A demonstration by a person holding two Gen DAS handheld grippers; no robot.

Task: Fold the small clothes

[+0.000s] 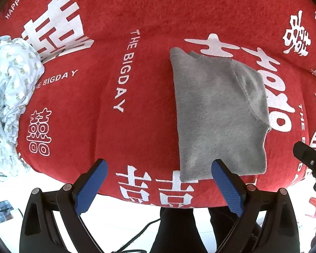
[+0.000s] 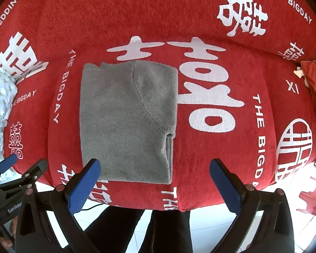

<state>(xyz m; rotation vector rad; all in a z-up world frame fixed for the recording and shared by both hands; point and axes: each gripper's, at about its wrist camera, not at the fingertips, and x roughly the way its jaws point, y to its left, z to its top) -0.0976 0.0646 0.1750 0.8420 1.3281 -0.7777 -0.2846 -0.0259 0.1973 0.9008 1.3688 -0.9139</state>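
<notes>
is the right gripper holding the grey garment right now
No, the right gripper is open, its blue fingers apart above the near edge of the folded grey garment.

Bright, even daylight fills both fisheye views — shadows are soft, the white floor [image 1: 120,215] beyond the red cover [image 1: 149,16] is nearly blown out, the printed lettering bows hard toward the dark, vignetted corners.

Red blanket [image 2: 137,21]; grey garment [image 2: 126,116]; floral cloth [image 1: 8,84]
</notes>
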